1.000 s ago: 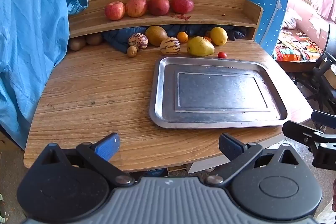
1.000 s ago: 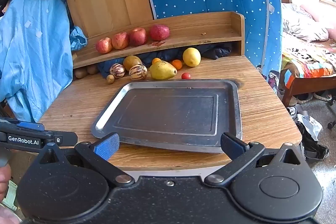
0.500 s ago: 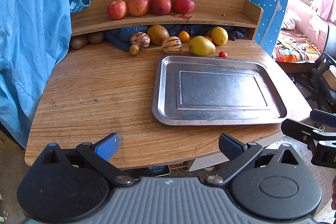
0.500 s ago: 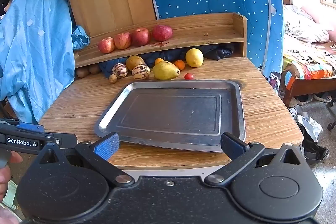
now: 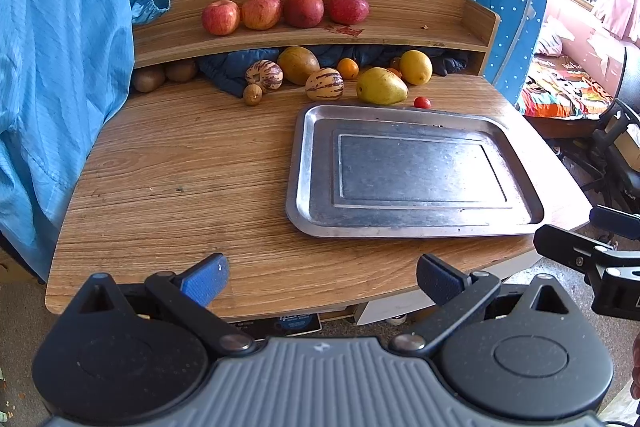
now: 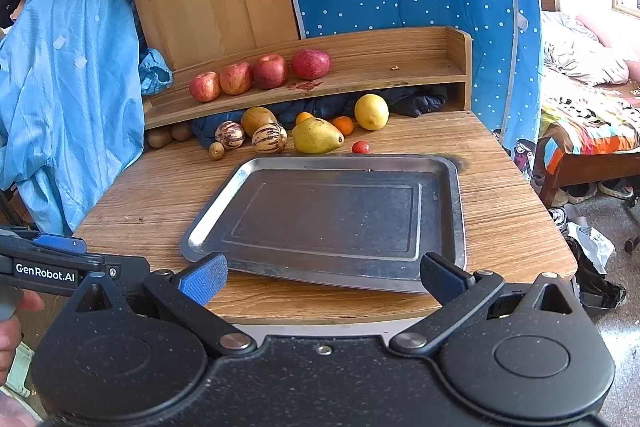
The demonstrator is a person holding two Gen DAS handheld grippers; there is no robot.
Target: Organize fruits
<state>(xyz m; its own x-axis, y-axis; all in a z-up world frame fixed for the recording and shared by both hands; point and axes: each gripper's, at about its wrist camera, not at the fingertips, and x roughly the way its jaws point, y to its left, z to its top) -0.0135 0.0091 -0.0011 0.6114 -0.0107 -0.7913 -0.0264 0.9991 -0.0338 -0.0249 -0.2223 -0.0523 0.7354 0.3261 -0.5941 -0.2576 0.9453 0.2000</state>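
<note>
Fruits (image 5: pixel 382 91) lie beyond tray (image 5: pixel 416 227), far from both grippers' spread fingers (image 5: pixel 204 279).

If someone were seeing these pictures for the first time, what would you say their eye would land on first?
Probably the big empty metal tray on the wooden table, nearer its right side. Next, the row of four red apples on the raised shelf at the back, with a jumble of loose fruit below it, notably a yellow pear and a lemon. Both tongs, left and right, hang open at the near edge, holding nothing.
</note>
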